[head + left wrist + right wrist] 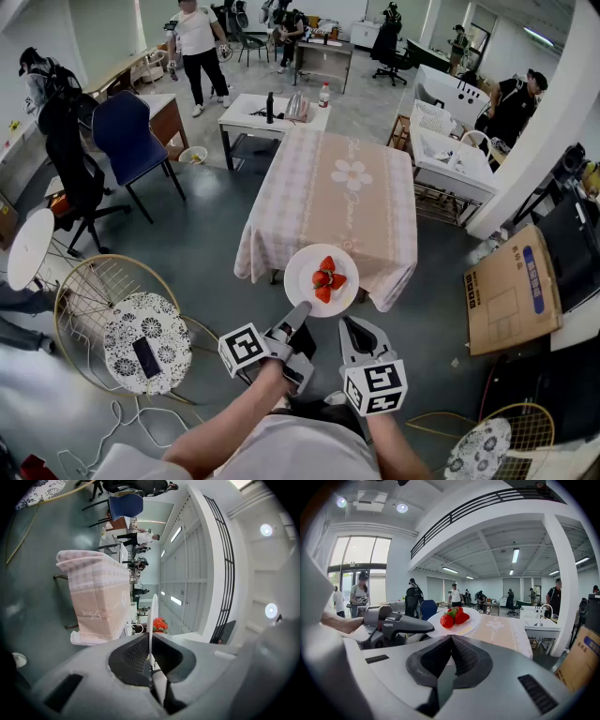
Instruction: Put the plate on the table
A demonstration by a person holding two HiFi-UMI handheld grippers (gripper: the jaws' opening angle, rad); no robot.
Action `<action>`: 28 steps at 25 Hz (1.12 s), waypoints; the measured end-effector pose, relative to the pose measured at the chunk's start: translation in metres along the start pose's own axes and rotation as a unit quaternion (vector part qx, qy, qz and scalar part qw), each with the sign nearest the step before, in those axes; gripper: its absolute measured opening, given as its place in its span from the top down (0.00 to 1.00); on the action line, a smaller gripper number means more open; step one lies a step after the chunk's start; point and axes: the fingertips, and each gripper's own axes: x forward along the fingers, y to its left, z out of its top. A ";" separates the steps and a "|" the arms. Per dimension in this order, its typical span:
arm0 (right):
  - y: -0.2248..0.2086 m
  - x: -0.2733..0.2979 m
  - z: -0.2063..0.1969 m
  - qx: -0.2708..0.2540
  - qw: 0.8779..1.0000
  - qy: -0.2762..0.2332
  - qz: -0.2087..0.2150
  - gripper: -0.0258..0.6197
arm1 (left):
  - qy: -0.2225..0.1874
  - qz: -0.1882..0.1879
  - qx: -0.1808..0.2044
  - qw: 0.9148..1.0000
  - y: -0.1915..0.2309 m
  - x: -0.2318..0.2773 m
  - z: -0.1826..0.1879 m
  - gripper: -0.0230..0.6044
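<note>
A white plate (322, 279) with several strawberries (325, 278) hangs level over the near end of the table (328, 197), which wears a pink checked cloth with a flower print. My left gripper (300, 311) is shut on the plate's near left rim. In the left gripper view the plate (152, 613) shows edge-on between the pads, with the strawberries (159, 624) beyond. My right gripper (352, 325) sits just right of the plate, shut with nothing in it. The right gripper view shows the plate (461, 626), the strawberries (454, 617) and the left gripper (423, 626) ahead.
A wire chair with a patterned cushion (145, 330) and a phone (145, 356) stands at the left. A cardboard box (511, 286) leans at the right. Behind the table are a small white table with bottles (272, 112), a blue chair (131, 136) and people.
</note>
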 end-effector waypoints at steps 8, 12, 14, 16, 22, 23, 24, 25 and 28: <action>0.006 -0.002 0.004 0.034 0.999 -0.011 -0.005 0.95 | 0.006 0.005 -0.010 1.000 -0.001 -0.006 0.002 0.93; 0.001 -0.001 0.004 0.035 0.999 -0.006 -0.017 0.95 | 0.015 0.005 -0.008 1.000 -0.002 -0.004 0.002 0.93; 0.001 -0.001 0.005 0.034 0.999 -0.005 -0.020 0.95 | 0.015 0.006 -0.008 1.000 -0.001 -0.005 0.005 0.93; 0.002 -0.001 0.005 0.035 0.999 -0.005 -0.022 0.95 | 0.015 0.006 -0.010 1.000 -0.001 -0.004 0.007 0.93; 0.004 0.004 0.007 0.036 0.999 -0.007 -0.020 0.95 | 0.017 0.000 -0.011 1.000 -0.005 -0.002 0.011 0.93; 0.006 0.004 0.008 0.034 0.999 -0.007 -0.020 0.95 | 0.016 0.001 -0.011 1.000 -0.004 -0.003 0.012 0.93; 0.006 0.005 0.009 0.032 0.999 -0.007 -0.020 0.95 | 0.015 0.002 -0.011 1.000 -0.004 -0.003 0.014 0.93; 0.006 0.005 0.009 0.030 0.999 -0.007 -0.021 0.95 | 0.013 0.001 -0.011 1.000 -0.004 -0.002 0.015 0.93; 0.005 0.005 0.007 0.030 0.999 -0.001 -0.022 0.95 | 0.012 -0.001 -0.015 1.000 -0.004 0.000 0.016 0.93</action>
